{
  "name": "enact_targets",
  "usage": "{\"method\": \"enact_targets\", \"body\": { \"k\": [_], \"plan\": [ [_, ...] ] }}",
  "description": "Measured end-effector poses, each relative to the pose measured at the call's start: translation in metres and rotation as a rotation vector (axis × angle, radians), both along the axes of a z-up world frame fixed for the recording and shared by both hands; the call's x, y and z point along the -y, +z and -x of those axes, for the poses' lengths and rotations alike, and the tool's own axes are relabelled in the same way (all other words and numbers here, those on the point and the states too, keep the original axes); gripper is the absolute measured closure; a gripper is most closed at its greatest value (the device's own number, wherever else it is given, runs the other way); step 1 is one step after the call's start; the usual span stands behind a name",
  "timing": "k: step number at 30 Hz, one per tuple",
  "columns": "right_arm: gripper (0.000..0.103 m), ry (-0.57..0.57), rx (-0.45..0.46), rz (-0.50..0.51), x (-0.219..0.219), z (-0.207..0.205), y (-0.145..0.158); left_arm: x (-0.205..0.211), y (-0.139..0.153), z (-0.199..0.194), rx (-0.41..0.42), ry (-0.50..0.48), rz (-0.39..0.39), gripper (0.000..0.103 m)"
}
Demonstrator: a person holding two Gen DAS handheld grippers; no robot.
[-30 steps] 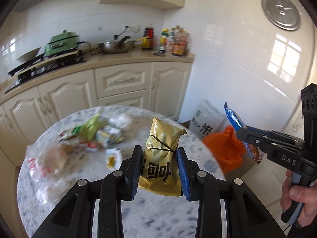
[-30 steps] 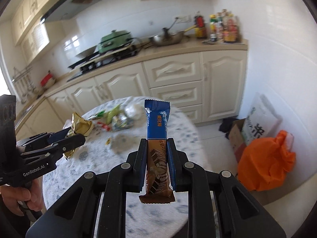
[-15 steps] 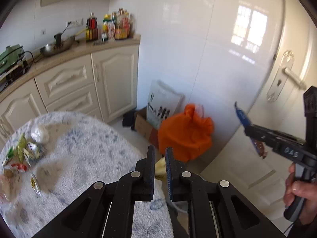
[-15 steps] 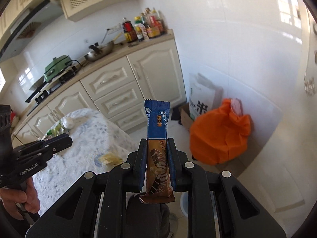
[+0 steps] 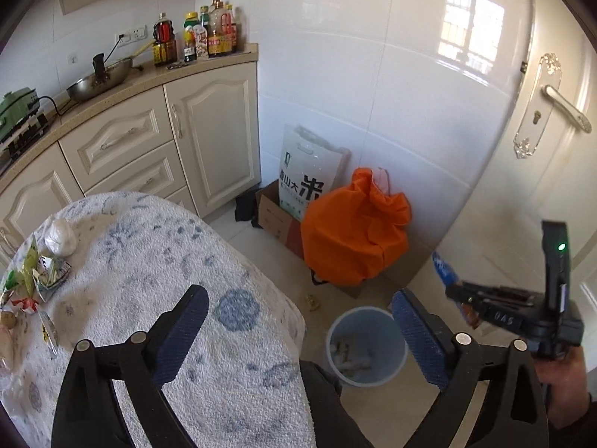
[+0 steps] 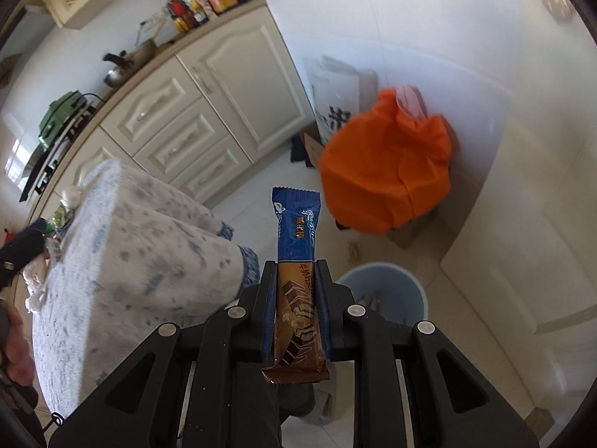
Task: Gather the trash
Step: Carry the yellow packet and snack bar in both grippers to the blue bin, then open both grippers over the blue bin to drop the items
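The blue and brown snack wrapper (image 6: 296,280) stands upright, clamped between the pads of the right gripper (image 6: 296,291), just beside and above the light blue waste bin (image 6: 384,295) on the floor. The left gripper (image 5: 300,321) has just spread its jaws wide with nothing between them, near the same bin (image 5: 367,347), which already holds some scraps. Beyond the bin an orange bag (image 5: 354,239) sits against the wall, and beside the bin stands the cloth-covered table (image 5: 156,283), more wrappers (image 5: 37,280) lying at its far side.
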State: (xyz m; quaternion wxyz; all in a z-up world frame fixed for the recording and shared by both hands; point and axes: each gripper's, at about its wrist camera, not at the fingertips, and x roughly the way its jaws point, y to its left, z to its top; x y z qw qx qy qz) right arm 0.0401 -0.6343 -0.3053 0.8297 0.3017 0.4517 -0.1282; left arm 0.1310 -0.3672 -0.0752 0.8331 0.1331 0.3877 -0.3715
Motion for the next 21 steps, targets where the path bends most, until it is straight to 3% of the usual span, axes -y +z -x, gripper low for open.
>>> {"method": "enact_targets", "body": {
  "k": [13,14,17,21],
  "plan": [
    [0.081,-0.096,-0.136,-0.103,0.030,0.003,-0.094,0.036,-0.013,0.000,-0.025,-0.062,-0.026,0.003],
    [0.076,-0.107,-0.151,-0.105,0.032,0.003,-0.100,0.038,-0.015,0.000,-0.028,-0.065,-0.029,0.003],
    [0.042,-0.140,-0.200,-0.121,0.037,0.003,-0.117,0.039,-0.016,-0.001,-0.031,-0.065,-0.028,0.003],
    [0.014,-0.167,-0.204,-0.118,0.036,0.006,-0.115,0.025,-0.014,-0.009,-0.044,-0.031,-0.012,0.003]
  ]
}}
